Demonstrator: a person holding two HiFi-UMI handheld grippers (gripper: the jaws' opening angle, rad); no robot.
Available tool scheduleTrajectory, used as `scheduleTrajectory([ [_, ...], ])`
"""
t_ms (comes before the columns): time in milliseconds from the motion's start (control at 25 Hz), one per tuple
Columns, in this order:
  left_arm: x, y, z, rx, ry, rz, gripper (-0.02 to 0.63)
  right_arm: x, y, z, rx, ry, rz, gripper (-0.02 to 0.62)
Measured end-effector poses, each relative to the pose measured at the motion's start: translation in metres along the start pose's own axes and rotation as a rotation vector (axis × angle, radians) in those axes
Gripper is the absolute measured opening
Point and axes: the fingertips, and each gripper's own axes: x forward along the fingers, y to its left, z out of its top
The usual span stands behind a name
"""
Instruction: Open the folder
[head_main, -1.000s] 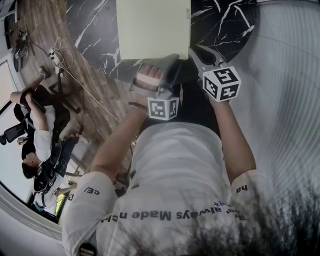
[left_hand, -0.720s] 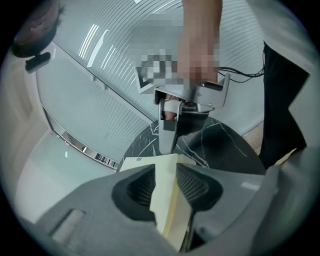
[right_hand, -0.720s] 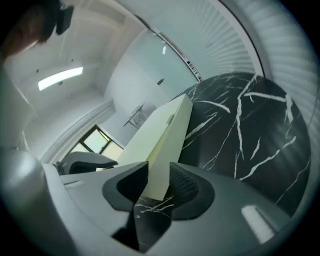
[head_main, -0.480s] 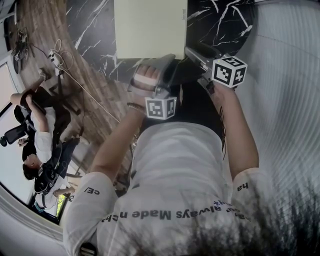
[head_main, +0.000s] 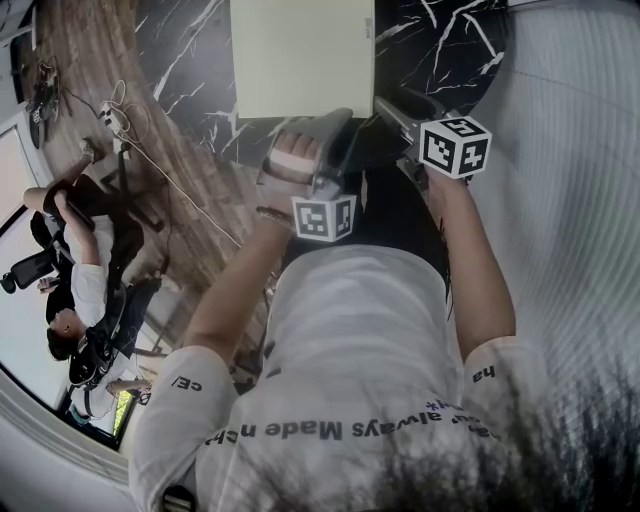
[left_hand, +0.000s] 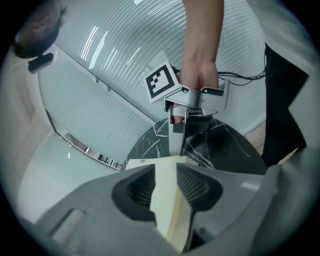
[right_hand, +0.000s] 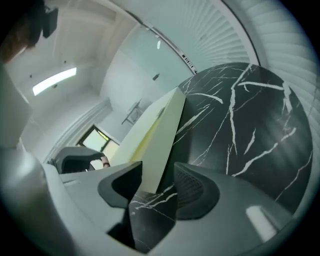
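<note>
Two grippers meet at the near edge of the pale folder (head_main: 300, 55), which lies on the black marble table (head_main: 445, 40). The left gripper (left_hand: 167, 187) is clamped on that edge, seemingly on both leaves at once. The right gripper (right_hand: 152, 185) stands wide, its jaws having just been opening, with the folder's corner between them but unpressed. To open cleanly, the right likely needs to close on the upper cover alone and lift slowly while the left steadies; pinching both leaves could buckle the cover

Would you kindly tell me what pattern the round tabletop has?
The tabletop is black with white marble veins, clearest in the right gripper view.
</note>
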Motion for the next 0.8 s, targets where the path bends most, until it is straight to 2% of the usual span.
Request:
scheduleTrajectory([
  [120, 0.001, 0.004, 0.002, 0.002, -0.007, 0.010, 0.121, -0.005, 0.006, 0.011, 0.142, -0.069, 0.106, 0.246],
  [200, 0.003, 0.004, 0.002, 0.004, -0.008, 0.011, 0.121, -0.004, 0.008, 0.009, 0.176, -0.062, 0.141, 0.267],
  [360, 0.005, -0.001, 0.002, 0.010, -0.005, -0.016, 0.138, 0.000, 0.009, 0.004, 0.159, -0.035, 0.126, 0.262],
  [520, 0.013, -0.023, -0.004, 0.052, 0.023, -0.109, 0.266, -0.002, 0.006, 0.008, 0.195, -0.059, 0.115, 0.241],
  [560, 0.014, -0.026, -0.006, 0.058, 0.029, -0.114, 0.272, -0.002, 0.005, 0.008, 0.203, -0.062, 0.114, 0.236],
  [800, 0.015, -0.006, -0.008, 0.020, 0.021, -0.048, 0.209, -0.001, 0.004, 0.009, 0.204, -0.057, 0.113, 0.218],
])
